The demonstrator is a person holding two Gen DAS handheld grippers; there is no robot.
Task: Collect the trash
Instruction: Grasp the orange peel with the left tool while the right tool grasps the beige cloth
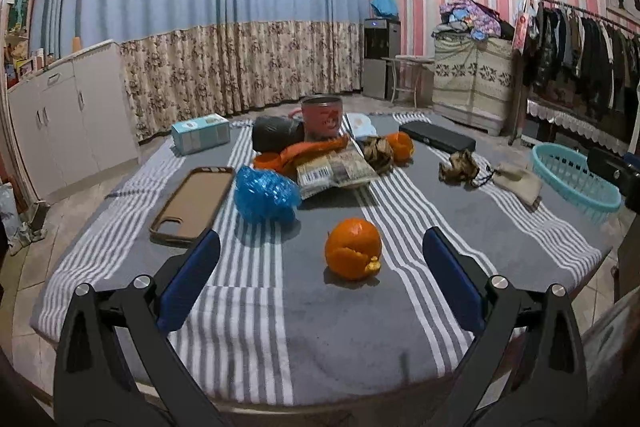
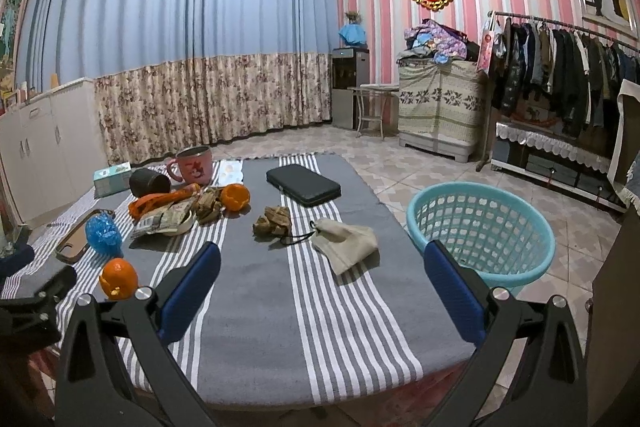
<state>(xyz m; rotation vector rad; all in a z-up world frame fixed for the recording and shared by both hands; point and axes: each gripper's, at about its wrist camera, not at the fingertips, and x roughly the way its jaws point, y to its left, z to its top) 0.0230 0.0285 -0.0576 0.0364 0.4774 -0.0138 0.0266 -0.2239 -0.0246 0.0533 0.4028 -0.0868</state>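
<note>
An orange peel shell [image 1: 353, 249] [image 2: 118, 278] lies on the striped cloth just ahead of my open left gripper [image 1: 320, 275], nothing between its fingers. Farther back lie a crumpled blue plastic wrapper [image 1: 265, 193] [image 2: 102, 232], an orange wrapper [image 1: 304, 155] [image 2: 160, 202], a printed packet [image 1: 340, 169] [image 2: 164, 221], brown crumpled scraps [image 1: 459, 167] [image 2: 274, 221] and a second peel [image 1: 400, 145] [image 2: 236, 196]. My right gripper [image 2: 320, 279] hangs open over the cloth's near edge. The turquoise basket [image 2: 480, 231] [image 1: 576, 181] stands on the floor to the right of the table.
Also on the table: a brown phone case [image 1: 194, 203], a beige drawstring pouch [image 2: 346, 245], a black flat case [image 2: 303, 184], a pink mug [image 2: 194, 163], a dark cup on its side [image 2: 149, 182], a tissue box [image 1: 200, 133]. A clothes rack [image 2: 560, 67] stands right.
</note>
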